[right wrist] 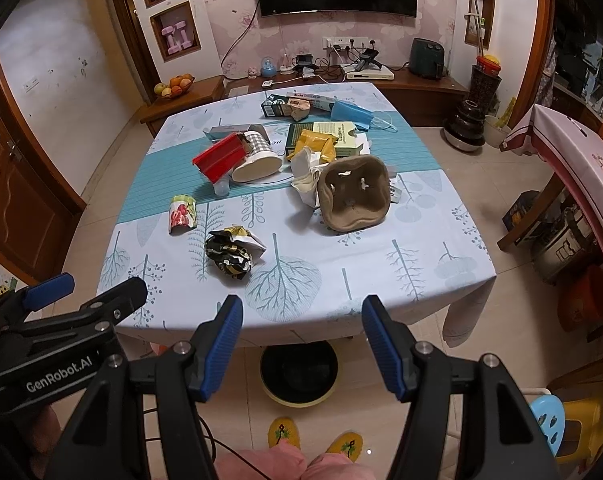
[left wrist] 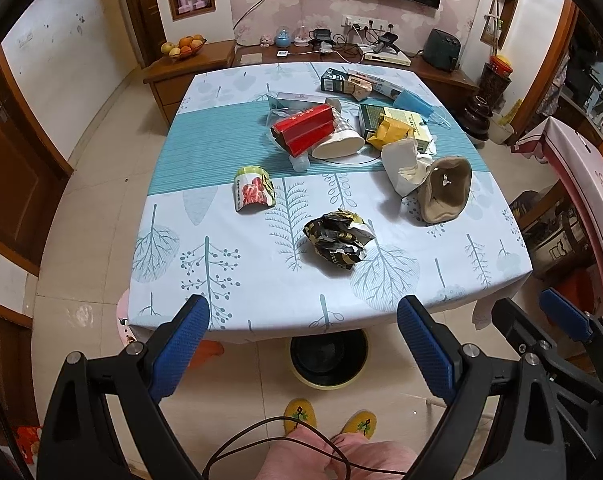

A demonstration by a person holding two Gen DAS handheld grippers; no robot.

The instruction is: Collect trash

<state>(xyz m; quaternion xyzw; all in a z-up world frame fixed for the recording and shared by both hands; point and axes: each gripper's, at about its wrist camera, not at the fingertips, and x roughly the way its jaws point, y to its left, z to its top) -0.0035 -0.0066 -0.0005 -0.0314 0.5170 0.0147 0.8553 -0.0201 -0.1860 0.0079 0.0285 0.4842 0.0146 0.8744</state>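
Trash lies on a table with a leaf-print cloth (left wrist: 205, 280) (right wrist: 421, 280). Nearest is a crumpled black-and-gold wrapper (left wrist: 338, 239) (right wrist: 233, 253). Left of it lies a strawberry-print packet (left wrist: 253, 190) (right wrist: 182, 214). A brown pulp cup carrier (left wrist: 445, 190) (right wrist: 355, 194) leans on white paper. Behind are a red box (left wrist: 303, 128) (right wrist: 220, 157), a tipped white cup (left wrist: 337, 146) (right wrist: 257, 168), a yellow wrapper (left wrist: 391, 132) (right wrist: 315, 144), green boxes and a blue mask (left wrist: 413, 103) (right wrist: 351, 114). My left gripper (left wrist: 303, 312) and right gripper (right wrist: 302, 312) are open and empty, before the table's near edge.
A black bin with a yellow rim (left wrist: 328, 356) (right wrist: 298, 372) stands on the floor under the table's near edge. My feet in yellow slippers (left wrist: 329, 420) are below. A sideboard with fruit and cables runs behind the table. A covered table (right wrist: 581, 152) and stools stand at right.
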